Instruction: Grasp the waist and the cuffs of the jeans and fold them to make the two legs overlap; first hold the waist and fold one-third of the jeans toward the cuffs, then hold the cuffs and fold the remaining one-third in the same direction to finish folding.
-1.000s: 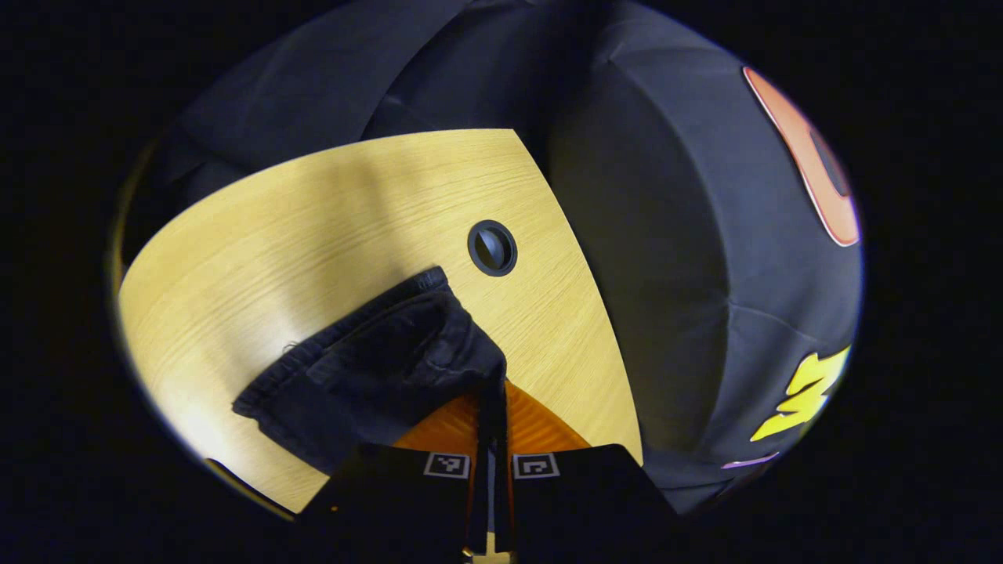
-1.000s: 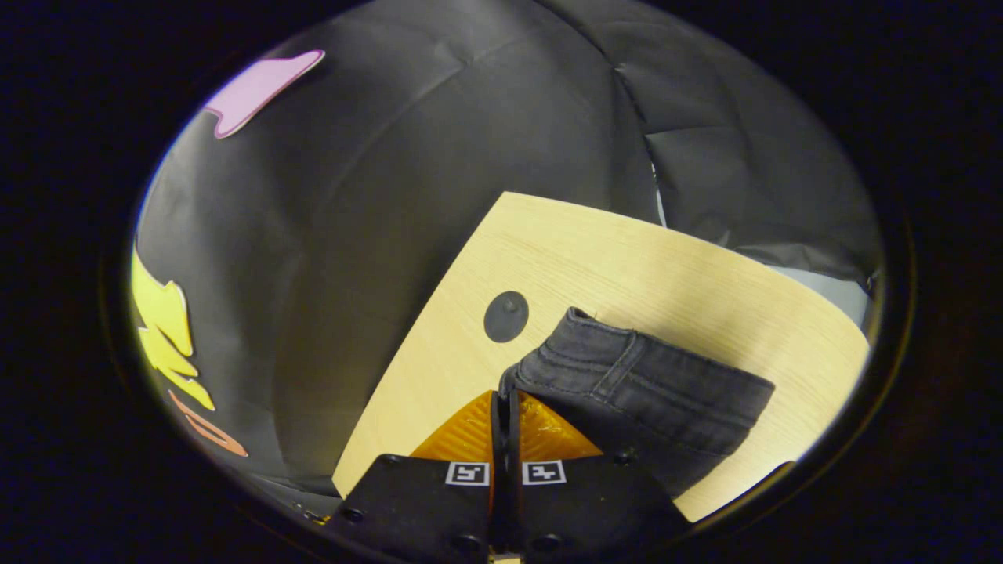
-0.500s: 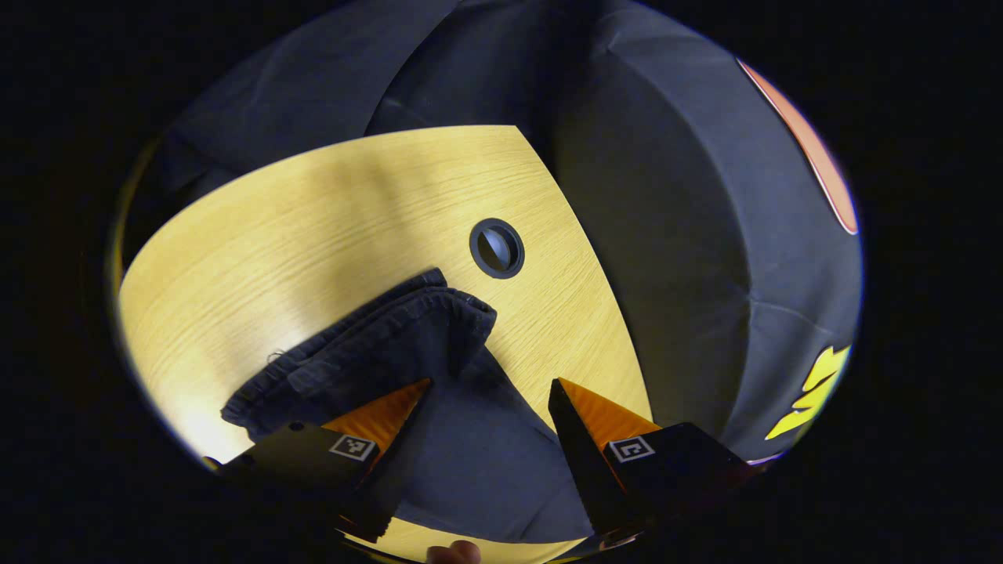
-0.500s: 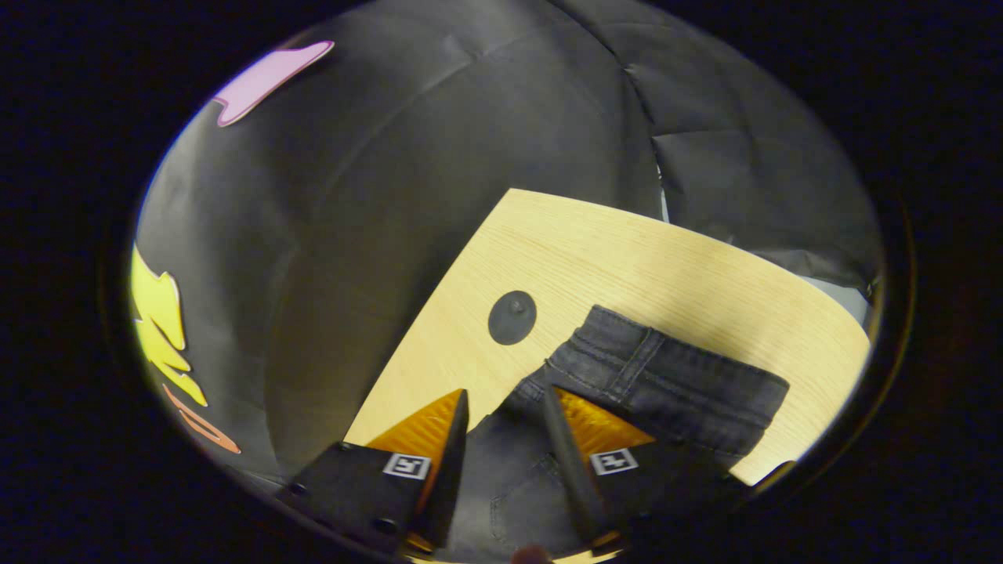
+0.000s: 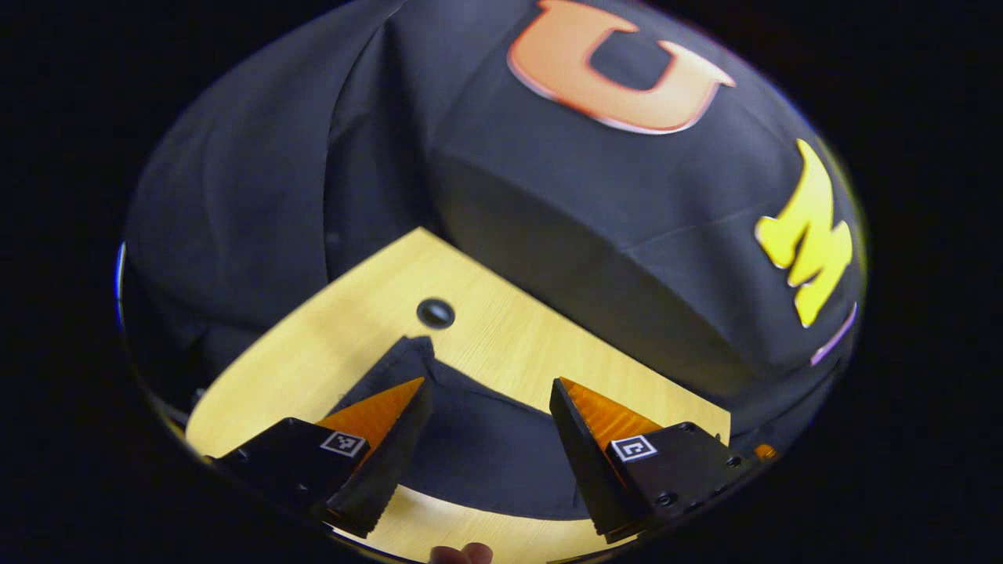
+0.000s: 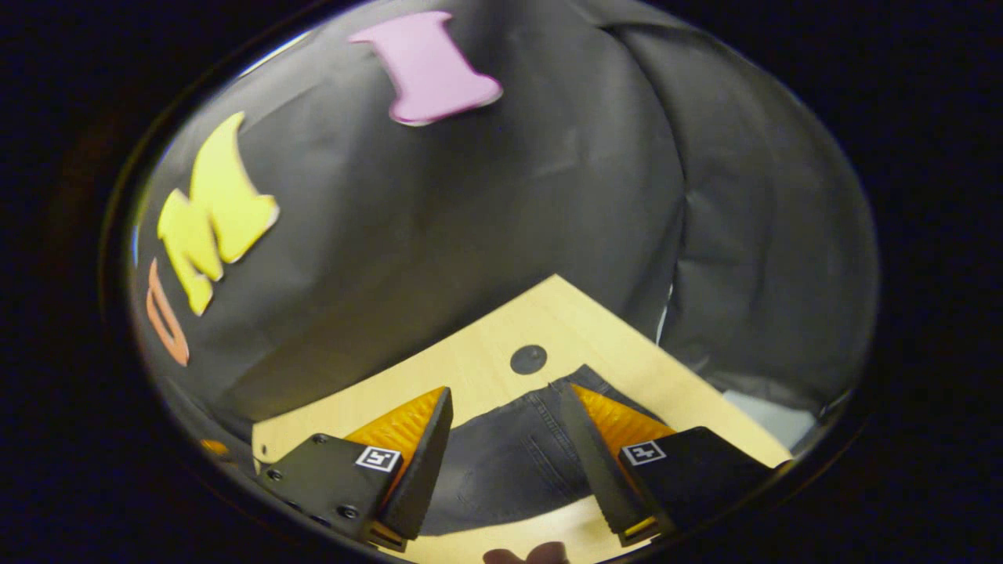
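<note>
Both pairs of jaws are held spread wide with nothing clasped: the left gripper [image 5: 486, 392] and the right gripper [image 6: 505, 399] are each seen above one pair of dark jeans [image 5: 478, 446], which lies flat on the table [image 5: 517, 345] between and beyond the fingers. One garment, one table and one round dark grommet [image 5: 436, 313] set in the tabletop are counted. In the right gripper view, seams and stitching of the jeans are made out, while in the left gripper view the fabric is rendered as a plain dark mass ending in a corner near the grommet. The light wooden surface is enclosed by black cloth walls [image 6: 501, 204]. A fingertip [image 5: 462, 554] is glimpsed at the lower edge.
</note>
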Demonstrator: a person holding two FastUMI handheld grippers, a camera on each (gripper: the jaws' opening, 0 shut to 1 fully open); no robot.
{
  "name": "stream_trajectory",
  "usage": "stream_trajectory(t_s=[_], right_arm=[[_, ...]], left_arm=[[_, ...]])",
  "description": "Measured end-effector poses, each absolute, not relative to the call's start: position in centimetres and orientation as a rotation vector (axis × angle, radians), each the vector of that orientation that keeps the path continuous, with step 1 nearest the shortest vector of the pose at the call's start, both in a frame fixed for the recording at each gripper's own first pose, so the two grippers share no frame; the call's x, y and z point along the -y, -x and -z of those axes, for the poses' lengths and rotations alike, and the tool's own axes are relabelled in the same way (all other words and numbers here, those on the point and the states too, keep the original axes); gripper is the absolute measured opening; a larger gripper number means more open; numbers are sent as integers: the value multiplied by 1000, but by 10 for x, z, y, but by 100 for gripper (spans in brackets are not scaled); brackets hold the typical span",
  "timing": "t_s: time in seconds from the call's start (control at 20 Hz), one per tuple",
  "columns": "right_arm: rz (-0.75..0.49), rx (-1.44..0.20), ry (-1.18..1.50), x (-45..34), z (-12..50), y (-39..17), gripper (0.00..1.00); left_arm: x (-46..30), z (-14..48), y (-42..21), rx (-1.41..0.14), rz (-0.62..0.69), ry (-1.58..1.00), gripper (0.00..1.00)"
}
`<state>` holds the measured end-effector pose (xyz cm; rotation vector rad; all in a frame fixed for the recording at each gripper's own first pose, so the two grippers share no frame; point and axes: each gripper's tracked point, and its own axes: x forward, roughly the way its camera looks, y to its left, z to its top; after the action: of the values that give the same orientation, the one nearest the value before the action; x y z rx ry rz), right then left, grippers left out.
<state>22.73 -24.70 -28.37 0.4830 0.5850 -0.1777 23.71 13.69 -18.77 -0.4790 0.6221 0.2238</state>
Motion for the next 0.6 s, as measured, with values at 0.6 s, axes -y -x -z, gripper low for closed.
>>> stream_trajectory(t_s=[0.6], right_arm=[[258,-490,-394,252,263,-93,97]], left_arm=[[-46,84,-131,-301,-138,152,99]])
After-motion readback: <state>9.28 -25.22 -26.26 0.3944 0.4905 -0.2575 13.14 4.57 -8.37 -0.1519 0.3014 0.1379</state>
